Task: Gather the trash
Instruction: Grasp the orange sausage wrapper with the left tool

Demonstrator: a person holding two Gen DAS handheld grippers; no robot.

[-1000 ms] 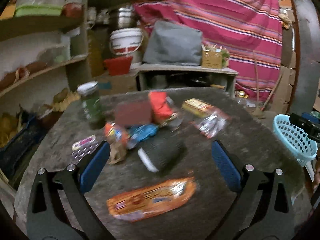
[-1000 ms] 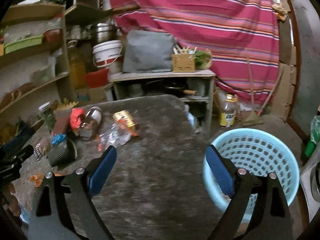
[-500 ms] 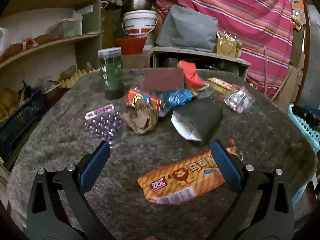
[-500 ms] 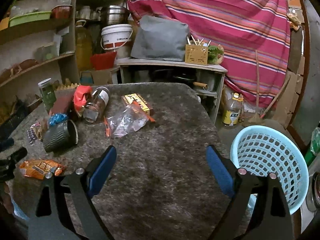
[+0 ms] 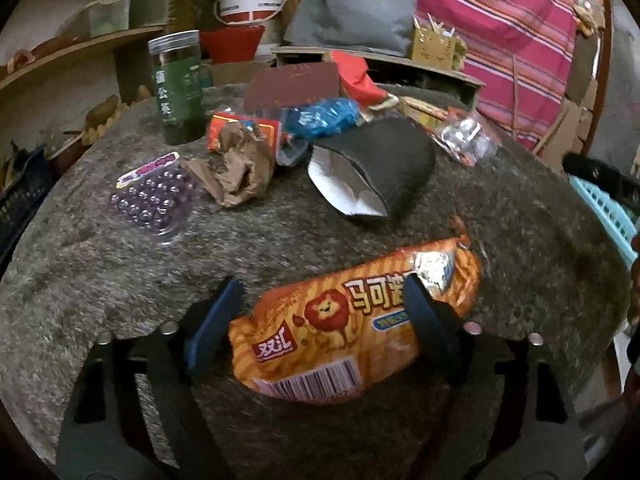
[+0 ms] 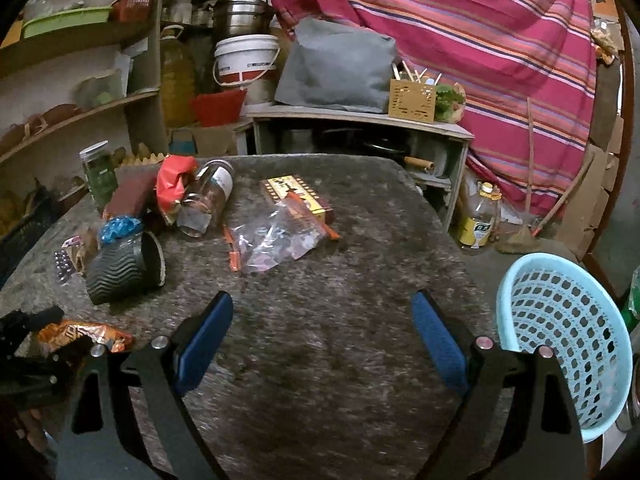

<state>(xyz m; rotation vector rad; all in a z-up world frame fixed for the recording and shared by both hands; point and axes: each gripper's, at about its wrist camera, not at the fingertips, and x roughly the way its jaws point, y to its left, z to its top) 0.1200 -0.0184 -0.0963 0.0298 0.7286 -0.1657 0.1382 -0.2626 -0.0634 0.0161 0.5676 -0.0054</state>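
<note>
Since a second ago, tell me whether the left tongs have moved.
Yes. The left tongs have moved forward and down to straddle the orange snack wrapper, with the green-labelled jar looming nearer.

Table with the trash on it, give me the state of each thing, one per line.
Orange snack wrapper: flat, between the open left gripper fingers.
Black paper cup: tipped over.
Green-label jar: upright, capped.
Clear jar: on its side.
Blue basket: empty.
Right gripper: open.

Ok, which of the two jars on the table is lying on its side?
The clear glass jar beside the red wrapper; the green-labelled jar stands upright with its lid on.
</note>
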